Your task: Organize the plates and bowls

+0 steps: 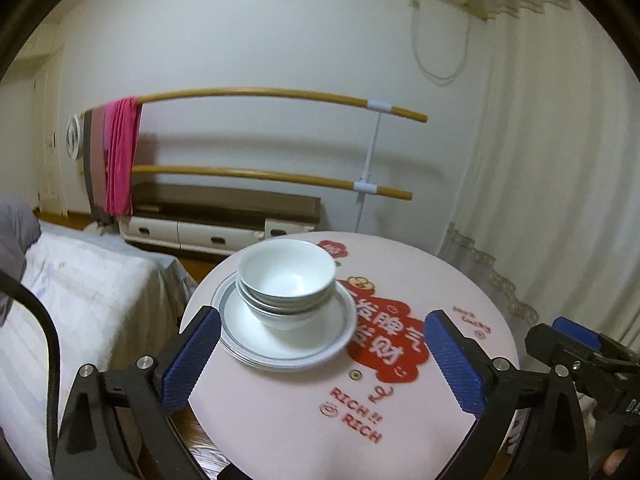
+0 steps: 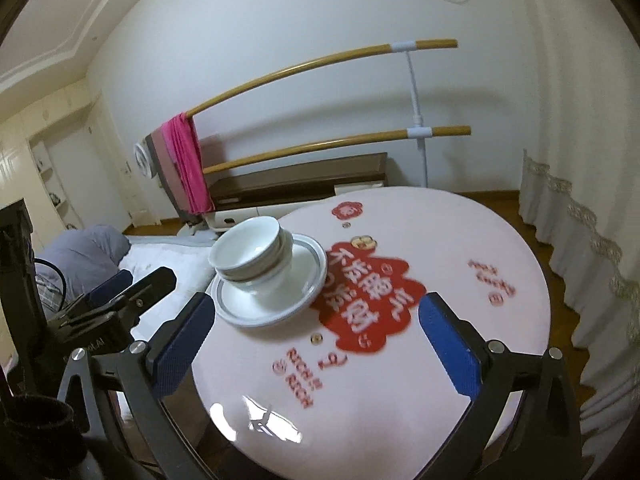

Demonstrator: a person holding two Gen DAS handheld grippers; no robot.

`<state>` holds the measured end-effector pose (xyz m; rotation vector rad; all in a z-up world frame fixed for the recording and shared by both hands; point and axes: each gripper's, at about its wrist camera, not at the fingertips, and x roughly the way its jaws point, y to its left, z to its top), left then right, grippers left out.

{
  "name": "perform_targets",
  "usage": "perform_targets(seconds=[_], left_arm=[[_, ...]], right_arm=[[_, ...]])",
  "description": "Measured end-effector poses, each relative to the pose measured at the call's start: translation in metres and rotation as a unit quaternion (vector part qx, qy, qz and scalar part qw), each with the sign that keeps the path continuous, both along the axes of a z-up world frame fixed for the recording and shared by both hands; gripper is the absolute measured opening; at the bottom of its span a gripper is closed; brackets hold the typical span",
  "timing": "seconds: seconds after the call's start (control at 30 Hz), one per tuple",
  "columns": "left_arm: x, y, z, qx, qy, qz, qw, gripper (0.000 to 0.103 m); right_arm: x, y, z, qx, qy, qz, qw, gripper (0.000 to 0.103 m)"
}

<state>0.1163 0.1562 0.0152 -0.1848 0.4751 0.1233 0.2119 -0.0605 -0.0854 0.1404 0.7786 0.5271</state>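
A stack of white bowls (image 1: 286,280) sits nested on a stack of white plates with grey rims (image 1: 280,344) at the left side of the round pink table (image 1: 420,408). The same bowls (image 2: 250,256) and plates (image 2: 296,292) show in the right wrist view. My left gripper (image 1: 322,360) is open and empty, held above the table just short of the plates. My right gripper (image 2: 314,346) is open and empty, to the right of the stack. Each gripper shows at the edge of the other's view.
The table has a red printed pattern (image 1: 384,340) at its middle. A bed (image 1: 72,300) lies to the left. A wooden two-bar rack (image 1: 280,96) with a pink cloth (image 1: 120,156) stands behind, by a low cabinet. White curtains (image 1: 560,200) hang at the right.
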Motion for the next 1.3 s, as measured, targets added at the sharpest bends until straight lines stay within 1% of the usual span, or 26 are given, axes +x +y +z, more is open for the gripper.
perform_targets(seconds=[0.2,0.3,0.4,0.57,0.67,0.83,1.0,1.1,1.2,1.3], left_arm=[[-0.054,-0.029,-0.013,0.001,-0.031,-0.026,0.9992,0.102],[-0.069,-0.028,-0.022,-0.002,-0.033,-0.036,0.9988,0.102],[-0.091,-0.031,-0.025,0.002,-0.046,-0.041,0.9981,0.102],[-0.123,-0.045,-0.024,0.033,-0.075,-0.046,0.9956,0.102],[-0.143,-0.052,-0.026,0.042,-0.088,-0.051,0.9939,0.102],[-0.161,-0.059,-0.031,0.042,-0.108,-0.067,0.9910,0.102],[-0.172,-0.061,-0.037,0.049,-0.121,-0.073,0.9887,0.102],[-0.166,-0.058,-0.039,0.050,-0.130,-0.073,0.9876,0.102],[-0.165,-0.054,-0.041,0.041,-0.143,-0.073,0.9862,0.102],[-0.164,-0.055,-0.044,0.045,-0.151,-0.071,0.9849,0.102]], right_arm=[[-0.041,-0.026,0.006,-0.016,-0.035,-0.048,0.998,0.103],[-0.062,-0.032,0.010,-0.025,-0.053,-0.064,0.996,0.103],[-0.084,-0.040,0.012,-0.032,-0.067,-0.078,0.994,0.103],[-0.115,-0.057,0.019,-0.027,-0.087,-0.097,0.991,0.103],[-0.127,-0.065,0.029,-0.025,-0.102,-0.107,0.989,0.103],[-0.146,-0.072,0.040,-0.026,-0.134,-0.122,0.983,0.103],[-0.160,-0.073,0.045,-0.023,-0.150,-0.124,0.981,0.103],[-0.164,-0.072,0.047,-0.028,-0.156,-0.129,0.979,0.103],[-0.168,-0.072,0.049,-0.033,-0.163,-0.137,0.977,0.103],[-0.169,-0.074,0.049,-0.029,-0.162,-0.137,0.977,0.103]])
